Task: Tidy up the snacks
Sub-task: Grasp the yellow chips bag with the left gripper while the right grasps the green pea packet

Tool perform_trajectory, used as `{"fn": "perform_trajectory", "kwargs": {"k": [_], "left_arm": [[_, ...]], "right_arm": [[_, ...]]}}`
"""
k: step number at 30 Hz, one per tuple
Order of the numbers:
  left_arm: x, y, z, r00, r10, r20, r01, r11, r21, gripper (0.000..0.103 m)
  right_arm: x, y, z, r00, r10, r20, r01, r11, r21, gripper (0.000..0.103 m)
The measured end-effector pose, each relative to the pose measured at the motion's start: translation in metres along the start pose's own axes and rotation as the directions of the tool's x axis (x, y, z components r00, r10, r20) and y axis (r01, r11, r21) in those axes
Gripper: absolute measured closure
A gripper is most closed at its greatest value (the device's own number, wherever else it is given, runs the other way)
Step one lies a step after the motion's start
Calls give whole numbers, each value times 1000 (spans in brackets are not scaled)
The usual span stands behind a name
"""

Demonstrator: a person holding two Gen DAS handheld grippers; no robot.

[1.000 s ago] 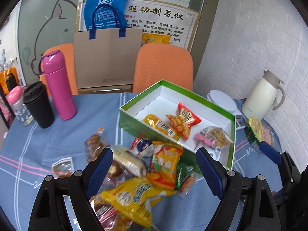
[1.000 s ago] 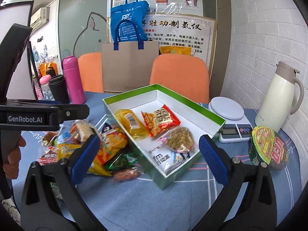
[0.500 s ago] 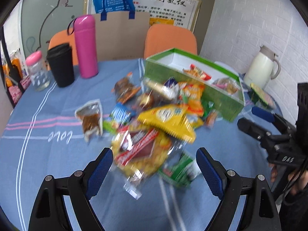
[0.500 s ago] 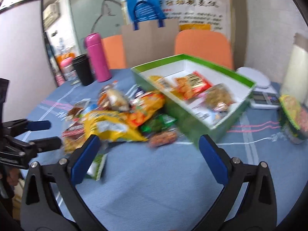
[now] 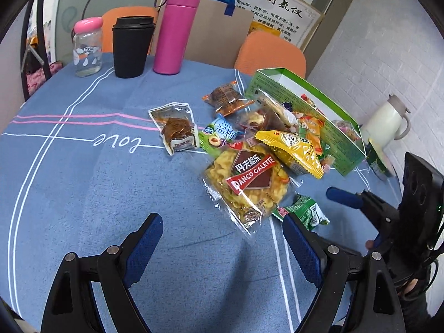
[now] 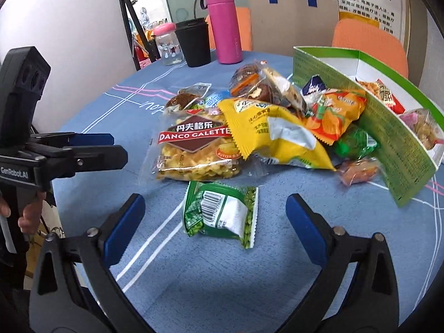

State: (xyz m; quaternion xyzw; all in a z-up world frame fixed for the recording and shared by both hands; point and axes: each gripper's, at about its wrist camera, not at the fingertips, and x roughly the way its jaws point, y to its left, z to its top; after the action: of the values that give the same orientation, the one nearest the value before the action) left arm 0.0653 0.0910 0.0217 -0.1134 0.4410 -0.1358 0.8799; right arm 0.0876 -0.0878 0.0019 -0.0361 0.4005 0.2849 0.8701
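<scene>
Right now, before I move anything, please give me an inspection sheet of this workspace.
Surface: round table, blue tablecloth.
Job's things: green box partly filled; snack pile beside it; green pea packet lies apart, nearest.
Clutter: pink flask, black cup, glass jar, white jug.
Grippers: left gripper and right gripper open, empty.
Cables: nothing seen on the table.
Surroundings: orange chairs, brick wall, poster.

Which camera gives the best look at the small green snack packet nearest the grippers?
The right wrist view: the green packet lies whole and unobstructed between that gripper's open fingers, barcode up. In the left wrist view the packet shows smaller, partly hidden by the cracker bag and a finger.
</scene>
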Motion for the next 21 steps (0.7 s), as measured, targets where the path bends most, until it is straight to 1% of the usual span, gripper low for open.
{"fn": "perform_trajectory", "kwargs": {"k": [1, 2, 3, 5, 7, 10, 12, 15, 19, 21], "left_arm": [[3, -2, 1, 1000, -7, -5, 7, 1000, 3, 13], [5, -4, 3, 1000, -12, -10, 12, 1000, 7, 13], [7, -6, 2, 1000, -16, -13, 16, 1000, 13, 13], [11, -13, 4, 999, -30, -29, 31, 999, 27, 13], [12, -22, 4, 998, -58, -38, 60, 997, 44, 13], [13, -40, 11, 994, -99, -35, 102, 992, 78, 13], [18, -51, 19, 993, -112, -33, 114, 989, 94, 13], [31, -69, 32, 988, -150, -42, 153, 984, 92, 13], [56, -79, 45, 976, -197, -87, 201, 979, 31, 13], [68, -77, 51, 974, -208, -95, 206, 978, -33, 13]], "right_arm": [[1, -1, -1, 1000, -4, -7, 4, 1000, 4, 21], [0, -3, -1, 1000, -18, -15, 18, 1000, 9, 43], [-1, -6, -3, 1000, -14, -17, 15, 1000, 19, 50], [-7, -15, -5, 1000, -14, -12, 15, 998, 57, 53], [-16, -24, -8, 999, -32, 3, 31, 996, 78, 61], [-25, -39, -13, 996, -94, 4, 93, 990, 110, 61], [-30, -48, -15, 994, -108, 8, 106, 985, 138, 61], [-36, -56, -20, 993, -119, 13, 116, 980, 160, 61], [-41, -61, -24, 992, -127, 21, 121, 977, 176, 60], [-42, -62, -25, 991, -131, 26, 124, 975, 182, 60]]}}
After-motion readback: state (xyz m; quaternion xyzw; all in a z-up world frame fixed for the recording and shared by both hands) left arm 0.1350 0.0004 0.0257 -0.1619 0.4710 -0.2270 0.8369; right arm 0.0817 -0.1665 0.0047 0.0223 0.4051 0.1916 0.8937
